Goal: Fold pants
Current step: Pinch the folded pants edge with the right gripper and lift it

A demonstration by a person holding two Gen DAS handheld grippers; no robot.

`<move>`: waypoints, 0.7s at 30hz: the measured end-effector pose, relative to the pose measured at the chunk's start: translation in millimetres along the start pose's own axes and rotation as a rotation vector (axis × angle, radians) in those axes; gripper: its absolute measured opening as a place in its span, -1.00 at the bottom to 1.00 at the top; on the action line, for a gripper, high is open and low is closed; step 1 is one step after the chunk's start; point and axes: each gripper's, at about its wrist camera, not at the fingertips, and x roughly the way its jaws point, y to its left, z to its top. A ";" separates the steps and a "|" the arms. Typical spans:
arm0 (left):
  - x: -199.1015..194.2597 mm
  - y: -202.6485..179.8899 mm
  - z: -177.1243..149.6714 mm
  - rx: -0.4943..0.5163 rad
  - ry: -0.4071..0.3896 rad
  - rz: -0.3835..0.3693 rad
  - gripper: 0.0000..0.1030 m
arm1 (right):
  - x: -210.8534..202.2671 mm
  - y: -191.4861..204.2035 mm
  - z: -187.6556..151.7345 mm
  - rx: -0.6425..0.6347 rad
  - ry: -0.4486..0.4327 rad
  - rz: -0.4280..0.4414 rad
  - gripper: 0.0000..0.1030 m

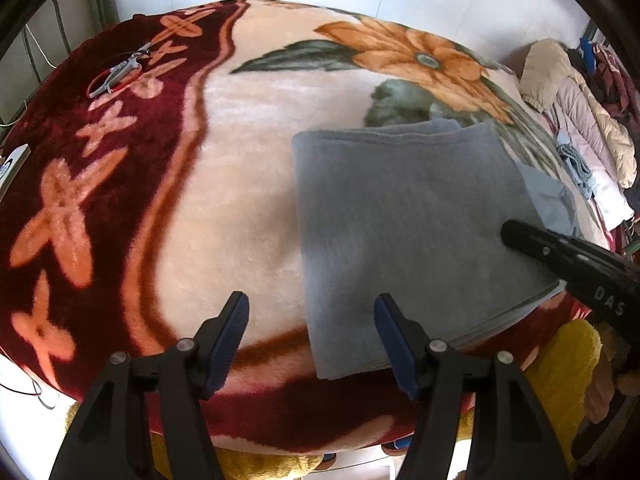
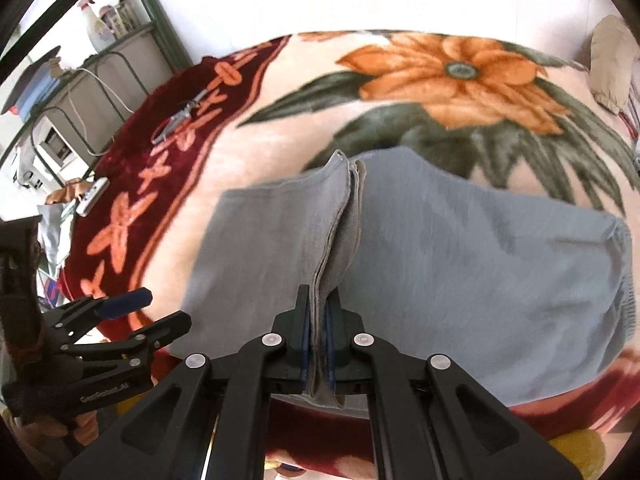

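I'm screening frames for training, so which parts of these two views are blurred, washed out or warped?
Left wrist view: mostly sharp, the floral plush blanket bulging from fisheye distortion, corners vignetted black. Right wrist view: the folded grey pants are smeared by motion blur, and the white wall behind is blown out.

I'm looking at a plush blanket (image 1: 248, 184) spread across the bed, cream in the middle with a big orange flower (image 1: 416, 56) and dark green leaves, and a maroon border (image 1: 92, 152) carrying orange cross shapes. On that border, toward the far left corner, I can see a small pair of scissors (image 1: 120, 70) lying beside a red loop, and a white device (image 2: 93, 196) sits at the blanket's left edge. Off to the right I make out a heap of padded jackets (image 1: 580, 120), and beyond the bed on the left a green metal rack (image 2: 120, 52) with bottles on top.
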 end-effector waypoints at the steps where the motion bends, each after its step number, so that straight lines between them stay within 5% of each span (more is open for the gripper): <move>1: -2.5 0.2 0.8 -0.004 -0.004 -0.002 0.33 | -6.5 -1.1 2.4 -0.001 -0.013 0.000 -0.88; 14: -20.9 2.8 12.1 -0.039 -0.042 -0.018 0.35 | -103.6 -55.8 30.2 0.017 -0.178 -0.147 -0.89; 21: -13.9 -10.8 13.9 -0.011 -0.028 -0.025 0.35 | -121.0 -94.5 22.8 0.067 -0.194 -0.248 -0.89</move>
